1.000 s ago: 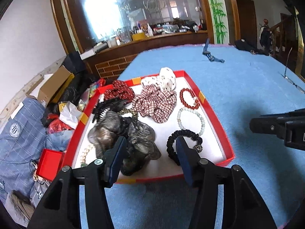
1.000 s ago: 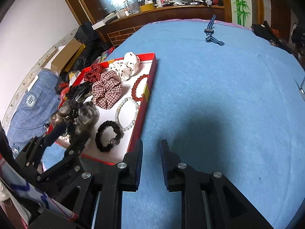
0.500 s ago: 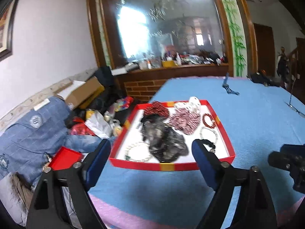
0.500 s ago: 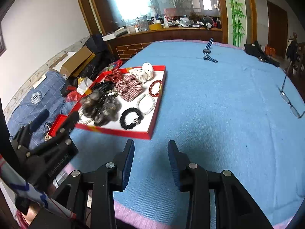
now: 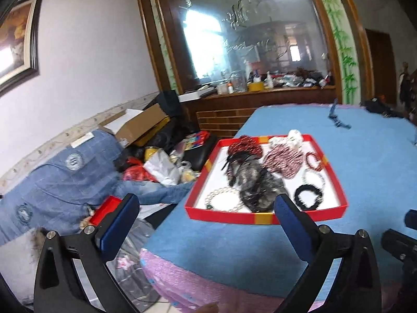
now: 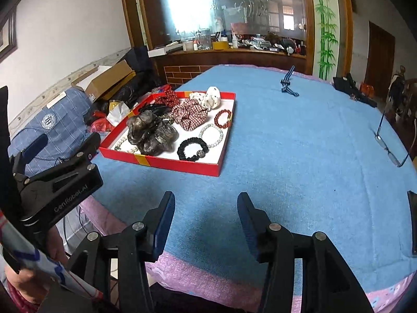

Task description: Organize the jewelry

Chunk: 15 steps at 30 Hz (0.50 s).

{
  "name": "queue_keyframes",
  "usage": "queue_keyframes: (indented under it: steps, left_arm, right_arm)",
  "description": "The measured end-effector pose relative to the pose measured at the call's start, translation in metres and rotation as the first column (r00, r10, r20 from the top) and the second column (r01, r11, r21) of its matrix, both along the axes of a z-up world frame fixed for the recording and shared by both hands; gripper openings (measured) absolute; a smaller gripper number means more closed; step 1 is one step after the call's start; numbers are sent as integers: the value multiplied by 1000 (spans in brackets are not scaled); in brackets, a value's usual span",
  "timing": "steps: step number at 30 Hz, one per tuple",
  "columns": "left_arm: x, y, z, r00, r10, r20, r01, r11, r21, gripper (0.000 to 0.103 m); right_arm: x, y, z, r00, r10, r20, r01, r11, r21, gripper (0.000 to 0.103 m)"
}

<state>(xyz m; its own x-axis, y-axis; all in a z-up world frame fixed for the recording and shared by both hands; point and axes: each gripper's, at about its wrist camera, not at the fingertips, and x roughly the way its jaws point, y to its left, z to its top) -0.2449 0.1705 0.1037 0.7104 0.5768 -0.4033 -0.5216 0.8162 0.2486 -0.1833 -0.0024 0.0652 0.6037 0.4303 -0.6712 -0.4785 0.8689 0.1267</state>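
Note:
A red tray sits on the blue tablecloth and holds the jewelry. In it lie a black hair tie, a white bead bracelet, a red bead bracelet, a plaid scrunchie, a dark gauzy scrunchie and a pearl string. My left gripper hangs off the table's near left corner, short of the tray; its jaws are opening wide with nothing between them. My right gripper hovers over bare cloth near the front edge, its jaws opening and holding nothing.
Glasses lie at the right of the table and a blue striped strap lies at the far side. A dark flat object pokes in at the right edge. Left of the table stand a blue plaid bag, a cardboard box and loose clutter.
Both grippers have drawn back from the tray toward the table's near edge. Their jaws have spread wider. The left view has tilted up and swung left.

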Motion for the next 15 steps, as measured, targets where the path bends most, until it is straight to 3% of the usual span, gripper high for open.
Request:
queue_keyframes:
  steps: [6,15]
  left_arm:
    - [-3,6,-6,999,-12,-36,11,999,-37,103]
    - [-4,9,-8,999,6,-35,-7,1000,-24,103]
  right_arm:
    - [-6,1,-1,1000,2,6,-2,1000,-4,54]
    - [-7,5,-1,1000,7,11,-6,1000,-15,56]
